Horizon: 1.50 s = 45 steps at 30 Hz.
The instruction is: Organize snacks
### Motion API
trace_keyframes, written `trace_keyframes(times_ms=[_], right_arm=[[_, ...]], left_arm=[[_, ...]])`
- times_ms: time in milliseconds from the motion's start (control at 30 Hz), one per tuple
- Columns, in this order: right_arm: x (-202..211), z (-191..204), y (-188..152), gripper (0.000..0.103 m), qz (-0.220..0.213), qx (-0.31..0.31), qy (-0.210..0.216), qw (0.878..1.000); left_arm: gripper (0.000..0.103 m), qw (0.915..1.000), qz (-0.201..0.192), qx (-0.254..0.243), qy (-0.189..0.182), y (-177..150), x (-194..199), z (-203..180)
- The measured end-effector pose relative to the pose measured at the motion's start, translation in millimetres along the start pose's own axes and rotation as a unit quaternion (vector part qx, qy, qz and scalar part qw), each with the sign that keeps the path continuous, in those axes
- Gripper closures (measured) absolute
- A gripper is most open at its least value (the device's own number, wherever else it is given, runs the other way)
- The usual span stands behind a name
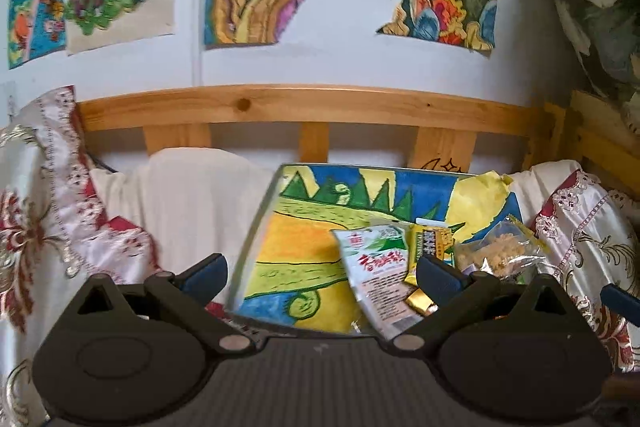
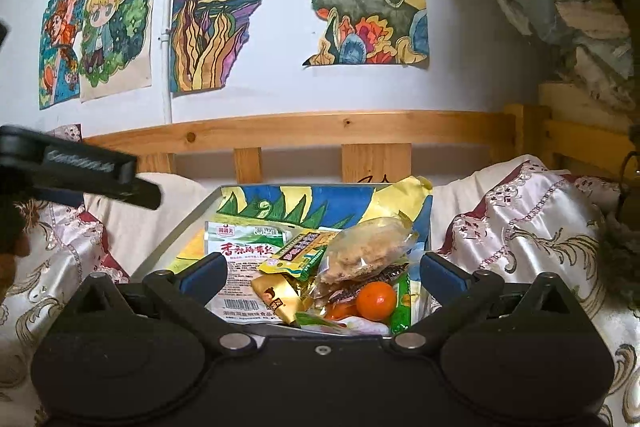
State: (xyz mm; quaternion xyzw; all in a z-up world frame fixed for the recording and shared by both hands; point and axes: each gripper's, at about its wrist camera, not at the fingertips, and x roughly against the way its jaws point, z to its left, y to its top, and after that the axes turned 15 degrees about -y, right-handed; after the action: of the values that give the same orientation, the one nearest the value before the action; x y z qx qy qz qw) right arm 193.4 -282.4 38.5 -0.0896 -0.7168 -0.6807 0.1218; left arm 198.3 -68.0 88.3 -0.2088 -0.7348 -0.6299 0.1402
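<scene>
A box lined with a colourful drawing (image 1: 292, 227) (image 2: 276, 201) sits on the bed and holds snacks. In it lie a white and green packet (image 1: 376, 267) (image 2: 240, 251), a yellow-green packet (image 2: 298, 253), a clear bag of beige pieces (image 1: 496, 251) (image 2: 364, 251), a gold wrapper (image 2: 280, 297) and an orange fruit (image 2: 376, 301). My left gripper (image 1: 322, 277) is open and empty above the box's left half. My right gripper (image 2: 322, 277) is open and empty just above the snack pile. The left gripper's body shows at the left of the right wrist view (image 2: 80, 171).
A floral satin cover (image 1: 48, 219) (image 2: 532, 227) lies on both sides of the box. A wooden bed rail (image 1: 304, 111) (image 2: 320, 131) runs behind it below a white wall with drawings (image 2: 232, 11). Piled bedding (image 2: 580, 7) is at the upper right.
</scene>
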Motion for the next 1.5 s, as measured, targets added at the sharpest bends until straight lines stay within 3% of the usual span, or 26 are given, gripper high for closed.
trace_keyframes(times_ms=[600, 867, 1133, 1500], right_arm=[[42, -4, -6, 0.001, -0.028, -0.015, -0.012, 0.999], [67, -4, -13, 0.001, -0.033, -0.021, -0.017, 0.999], [92, 5, -21, 0.001, -0.031, -0.012, -0.026, 0.999], [123, 13, -33, 0.001, -0.012, -0.022, -0.029, 0.999]], left_arm=[[0.001, 0.9988, -0.042, 0.015, 0.018, -41, 56, 9], [0.001, 0.9983, -0.041, 0.037, 0.016, -66, 78, 25], [0.001, 0.9985, -0.017, 0.045, -0.025, -93, 98, 38], [0.000, 0.9983, 0.002, 0.046, -0.035, -117, 121, 42]])
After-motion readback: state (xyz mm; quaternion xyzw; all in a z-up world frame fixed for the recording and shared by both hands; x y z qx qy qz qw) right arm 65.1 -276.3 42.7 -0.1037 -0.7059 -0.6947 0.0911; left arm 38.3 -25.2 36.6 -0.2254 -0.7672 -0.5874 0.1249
